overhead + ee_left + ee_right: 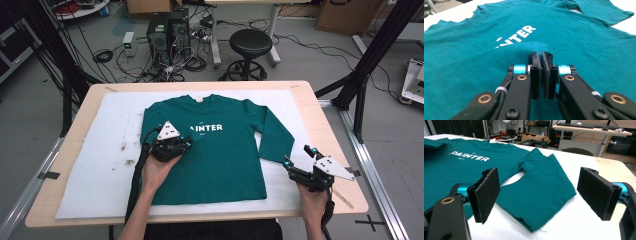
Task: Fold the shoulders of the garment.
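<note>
Even bright light, soft shadows, sharp

A lab: computer towers (169, 31), tangled floor cables (150, 70), a black stool (250, 47)

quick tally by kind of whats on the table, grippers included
green shirt: 1
white mat under it: 1
grippers: 2, the left gripper shut over the shirt front, the right gripper open by the sleeve
total: 4
</note>
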The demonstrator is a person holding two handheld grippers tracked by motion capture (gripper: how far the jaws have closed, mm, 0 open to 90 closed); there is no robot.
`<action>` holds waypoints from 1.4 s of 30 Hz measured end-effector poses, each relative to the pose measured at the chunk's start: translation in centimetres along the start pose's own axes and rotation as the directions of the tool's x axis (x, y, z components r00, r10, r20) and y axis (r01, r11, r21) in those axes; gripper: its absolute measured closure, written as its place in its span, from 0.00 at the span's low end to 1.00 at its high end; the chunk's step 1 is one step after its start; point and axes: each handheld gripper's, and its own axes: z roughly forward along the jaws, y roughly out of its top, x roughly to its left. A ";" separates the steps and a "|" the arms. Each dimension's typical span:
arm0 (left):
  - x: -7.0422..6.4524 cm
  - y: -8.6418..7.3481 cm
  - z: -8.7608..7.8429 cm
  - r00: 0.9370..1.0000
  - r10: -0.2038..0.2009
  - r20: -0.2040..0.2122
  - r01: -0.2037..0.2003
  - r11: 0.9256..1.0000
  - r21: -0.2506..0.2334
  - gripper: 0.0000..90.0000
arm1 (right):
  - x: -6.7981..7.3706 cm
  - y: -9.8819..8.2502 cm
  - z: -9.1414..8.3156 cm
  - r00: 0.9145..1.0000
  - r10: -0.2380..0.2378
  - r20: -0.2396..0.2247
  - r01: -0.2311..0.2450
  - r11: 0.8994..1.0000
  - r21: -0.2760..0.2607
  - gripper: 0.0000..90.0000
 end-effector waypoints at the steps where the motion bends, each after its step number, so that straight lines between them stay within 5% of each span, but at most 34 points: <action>1: -0.2 0.0 0.2 1.000 0.002 0.004 -0.002 1.000 0.001 0.95 | 0.0 0.0 0.0 1.000 -0.001 0.001 0.001 1.000 0.000 0.21; 26: -3.6 1.0 2.7 0.992 0.021 0.125 -0.019 1.000 -0.017 0.95 | 0.1 0.0 0.1 1.000 -0.008 0.003 0.008 1.000 0.006 0.21; 42: -5.1 1.3 4.1 0.986 0.045 0.158 -0.046 0.999 0.001 0.95 | 0.1 0.0 0.1 1.000 -0.009 0.002 0.009 1.000 0.006 0.21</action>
